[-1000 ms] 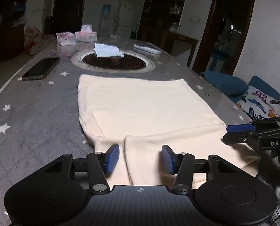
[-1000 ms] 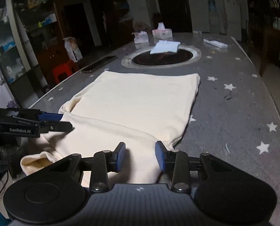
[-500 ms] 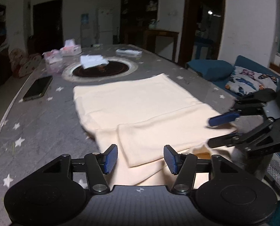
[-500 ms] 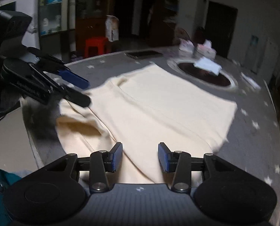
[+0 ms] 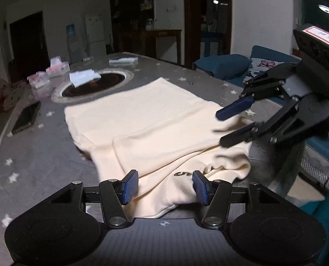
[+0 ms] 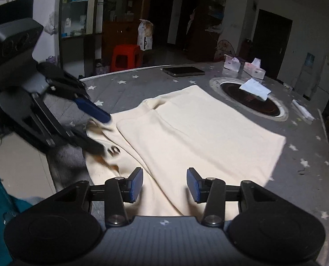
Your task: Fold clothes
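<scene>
Presently catalogued: one cream garment [image 5: 142, 119], laid flat on a grey star-patterned table [image 5: 38, 155], its near end rumpled at the table edge, with dark lettering partly shown among the folds.

Left gripper [image 5: 165, 186]: held low over the near end of the garment, jaws spread wide, bunched cloth lying between the blue pads [image 5: 130, 186]; whether the pads touch the cloth cannot be told. Seen from the right wrist view, the same tool [image 6: 95, 130] is found ahead and to the left, jaws parted, over the garment's edge.

Right gripper [image 6: 164, 185]: jaws spread, nothing pinched, the garment's flat near portion lying ahead between the fingers. From the left wrist view it [image 5: 228, 126] is seen ahead and to the right, blurred, over the garment's right edge.

Other items, far beyond both grippers: a round dark inset [image 6: 250, 103] with a white folded cloth [image 6: 255, 88] on it; a dark phone [image 6: 183, 71]; two tissue boxes [image 6: 254, 71]; a red stool [image 6: 125, 56] beyond the table.
</scene>
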A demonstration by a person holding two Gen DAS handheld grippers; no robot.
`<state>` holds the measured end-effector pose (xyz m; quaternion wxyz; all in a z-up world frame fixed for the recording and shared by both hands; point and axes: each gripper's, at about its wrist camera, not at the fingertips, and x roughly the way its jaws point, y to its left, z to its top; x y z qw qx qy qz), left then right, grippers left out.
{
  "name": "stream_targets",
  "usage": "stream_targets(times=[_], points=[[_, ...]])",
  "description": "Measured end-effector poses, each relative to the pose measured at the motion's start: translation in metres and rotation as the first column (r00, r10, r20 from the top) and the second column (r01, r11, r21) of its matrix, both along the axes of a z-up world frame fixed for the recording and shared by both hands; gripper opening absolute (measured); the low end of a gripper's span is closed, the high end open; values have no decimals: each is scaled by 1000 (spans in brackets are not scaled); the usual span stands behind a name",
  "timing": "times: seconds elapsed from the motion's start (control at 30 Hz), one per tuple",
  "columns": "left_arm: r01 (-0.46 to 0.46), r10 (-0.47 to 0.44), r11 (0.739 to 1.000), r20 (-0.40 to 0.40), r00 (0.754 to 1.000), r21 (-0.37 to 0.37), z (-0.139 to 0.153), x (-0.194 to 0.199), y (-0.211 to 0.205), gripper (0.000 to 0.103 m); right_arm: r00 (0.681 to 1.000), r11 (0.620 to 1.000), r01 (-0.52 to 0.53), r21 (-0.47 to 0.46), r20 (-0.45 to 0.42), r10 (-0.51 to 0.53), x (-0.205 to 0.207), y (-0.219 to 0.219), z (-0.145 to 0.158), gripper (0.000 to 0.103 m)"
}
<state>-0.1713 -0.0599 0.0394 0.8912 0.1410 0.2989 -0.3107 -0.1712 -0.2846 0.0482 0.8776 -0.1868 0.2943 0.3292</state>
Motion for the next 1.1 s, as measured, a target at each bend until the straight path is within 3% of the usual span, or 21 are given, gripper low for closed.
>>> stream_targets(times=[0.27,0.57,0.67,0.83,1.1], points=[[129,-147,977,100,984,170,-7,-29,2,58,999,993,-38,-115,-9,37,-24,-14,-2,52],[164,-206,957,165,964,239,-19,-34,-8,58,998,987,-57,-152,-7,56,-32,-13,-10,54],[188,-232,954,179,956,235,-25,-31,-16,56,998,984,-66,-164,-2,67,-33,-10,-13,54],[181,-214,967,186,959,180,-22,-17,-21,14,996,980,-79,-184,17,84,-35,-7,-18,54],[127,-126,992,179,976,10,11,22,-17,10,994,982,-75,-174,70,89,-28,-3,-24,53]])
